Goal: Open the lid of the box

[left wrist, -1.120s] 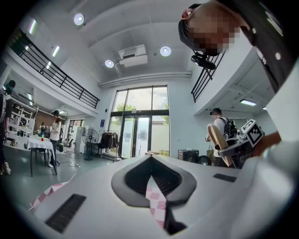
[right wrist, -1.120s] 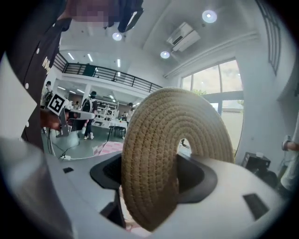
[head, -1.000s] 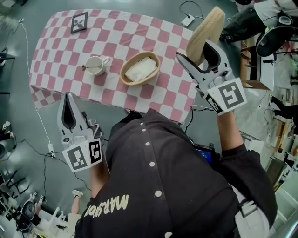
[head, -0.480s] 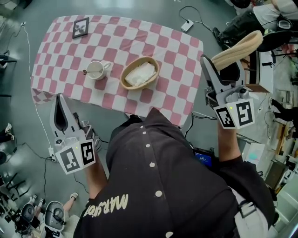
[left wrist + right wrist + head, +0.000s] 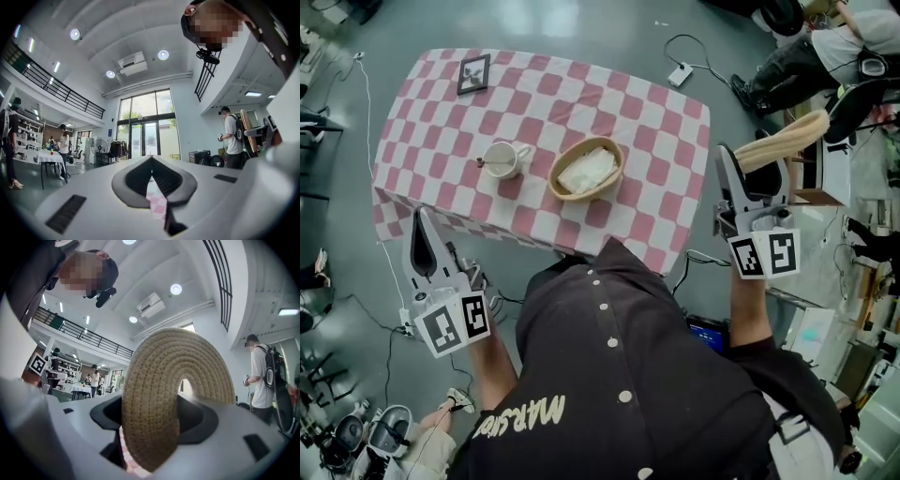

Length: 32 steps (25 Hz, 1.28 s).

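**Lid off and held clear; box sits open on the checked surface**

The right gripper (image 5: 753, 161) is clamped on the lid (image 5: 783, 141), pinching it by its edge. It holds the lid out beyond the right edge of the surface (image 5: 661, 112), over the grey floor. In the right gripper view the lid (image 5: 159, 399) fills the gap of that gripper (image 5: 154, 420). It is a flat oval of tan rope coiled in rings, coarse and ribbed, with both pads pressed to its faces.

The left gripper (image 5: 419, 216) hangs low at the near left corner of the surface, off its edge. Its tips are closed together with nothing between them, and the left gripper view shows only a thin slit at the tip of the gripper (image 5: 151, 159).

The box (image 5: 586, 169) stands near the middle of the surface. It is a shallow oval of the same woven rope, uncovered, with a crumpled white cloth (image 5: 586, 172) lying inside. Just to its left, apart from it, stands a white cup (image 5: 500, 159) with its handle turned toward the box. A dark-framed picture (image 5: 474, 73) lies flat at the far left corner. A pink-and-white checked cloth covers the surface and drapes over its edges.

Beyond the far edge a white adapter (image 5: 680, 73) and its cable lie on the floor.
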Tool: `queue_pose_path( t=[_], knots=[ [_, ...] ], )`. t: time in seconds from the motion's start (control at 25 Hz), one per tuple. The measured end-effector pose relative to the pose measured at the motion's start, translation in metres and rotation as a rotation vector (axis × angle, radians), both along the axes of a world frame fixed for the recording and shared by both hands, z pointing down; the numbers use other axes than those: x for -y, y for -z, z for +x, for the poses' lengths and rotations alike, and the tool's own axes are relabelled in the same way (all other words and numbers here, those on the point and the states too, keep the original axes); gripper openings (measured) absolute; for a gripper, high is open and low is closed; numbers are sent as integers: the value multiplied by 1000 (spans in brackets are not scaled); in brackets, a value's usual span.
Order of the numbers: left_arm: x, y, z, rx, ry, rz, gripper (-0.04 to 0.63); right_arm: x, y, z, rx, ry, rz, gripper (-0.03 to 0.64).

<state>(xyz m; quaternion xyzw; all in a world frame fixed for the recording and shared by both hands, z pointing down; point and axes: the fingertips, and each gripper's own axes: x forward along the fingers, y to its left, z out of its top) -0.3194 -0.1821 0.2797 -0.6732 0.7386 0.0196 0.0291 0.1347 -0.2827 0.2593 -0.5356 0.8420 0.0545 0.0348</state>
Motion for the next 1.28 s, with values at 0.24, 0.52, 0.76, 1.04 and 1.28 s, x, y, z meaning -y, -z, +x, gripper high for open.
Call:
queue_pose_path(
  t=[0.24, 0.52, 0.76, 1.04, 1.28],
  knots=[
    [-5, 0, -5, -6, 25, -2, 11, -1, -2, 4, -8, -18, -2, 313],
    [-10, 2, -8, -7, 41, 5, 11, -2, -1, -3, -21, 1, 25, 311],
    [-12, 1, -10, -7, 47, 5, 11, -1, -2, -11, -30, 13, 32, 311],
    [-12, -2, -10, -12, 50, 4, 11, 1, -4, -19, -49, 29, 33, 311],
    [-13, -1, -13, -27, 56, 9, 11, 3, 0, -27, -58, 52, 38, 311]
  ],
)
